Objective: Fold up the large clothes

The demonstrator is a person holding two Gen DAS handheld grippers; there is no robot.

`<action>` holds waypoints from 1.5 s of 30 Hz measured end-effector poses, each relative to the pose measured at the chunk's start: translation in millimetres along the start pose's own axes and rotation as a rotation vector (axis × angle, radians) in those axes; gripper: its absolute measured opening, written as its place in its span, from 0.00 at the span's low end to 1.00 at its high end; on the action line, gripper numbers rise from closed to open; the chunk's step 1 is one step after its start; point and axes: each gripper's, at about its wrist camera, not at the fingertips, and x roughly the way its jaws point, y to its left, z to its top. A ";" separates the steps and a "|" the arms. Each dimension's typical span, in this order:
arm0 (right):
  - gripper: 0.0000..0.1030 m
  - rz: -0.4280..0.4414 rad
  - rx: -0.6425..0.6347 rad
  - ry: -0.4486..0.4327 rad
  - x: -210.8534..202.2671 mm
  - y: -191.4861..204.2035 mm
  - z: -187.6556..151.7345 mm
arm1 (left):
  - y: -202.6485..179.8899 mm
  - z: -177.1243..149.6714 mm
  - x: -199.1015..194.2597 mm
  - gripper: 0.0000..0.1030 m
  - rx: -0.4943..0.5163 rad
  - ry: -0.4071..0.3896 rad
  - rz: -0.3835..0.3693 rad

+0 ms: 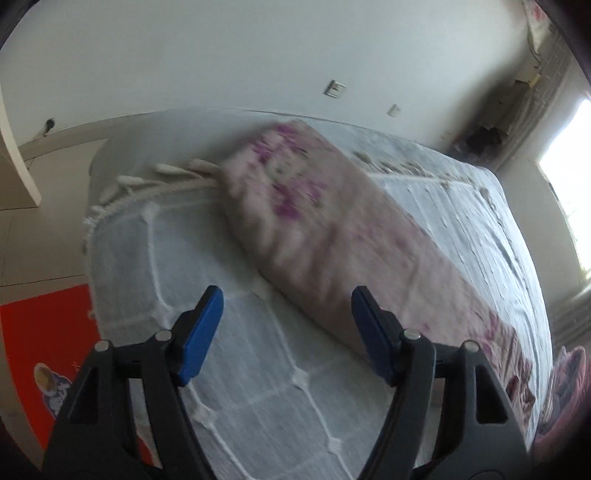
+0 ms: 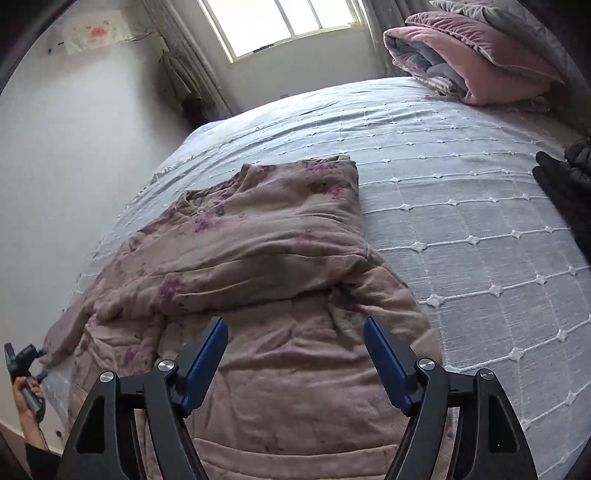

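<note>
A large pinkish-beige padded garment (image 2: 258, 266) with purple flower print lies across a bed covered by a pale blue-grey bedspread (image 2: 461, 206) stitched in a white grid. In the right wrist view the garment fills the lower left and middle of the frame, partly folded over itself and creased, its far end reaching toward the middle of the bed. The right gripper (image 2: 295, 354) sits at the bottom centre of that frame, above the near part of the garment, its blue fingers (image 2: 207, 365) spread wide with nothing between them. At the lower left edge of the same view, the left gripper (image 2: 22, 365) shows small in a bare hand (image 2: 26, 398), beside the garment's corner; whether it touches the cloth cannot be told there. In the left wrist view the garment (image 1: 332, 229), blurred, runs diagonally from upper centre to the lower right, and the left gripper (image 1: 288, 332) at the bottom has its fingers wide apart and empty, over the bedspread beside the garment's edge. A folded pink and grey quilt (image 2: 472, 59) sits at the upper right of the right wrist view, below a window (image 2: 280, 22) at the top. An orange mat (image 1: 44, 339) lies on the floor at the lower left of the left wrist view.
</note>
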 end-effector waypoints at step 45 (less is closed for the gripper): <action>0.75 0.096 0.246 -0.031 -5.5 -76.4 -11.8 | -285.6 -1.4 -263.1 0.13 0.533 -0.472 -0.479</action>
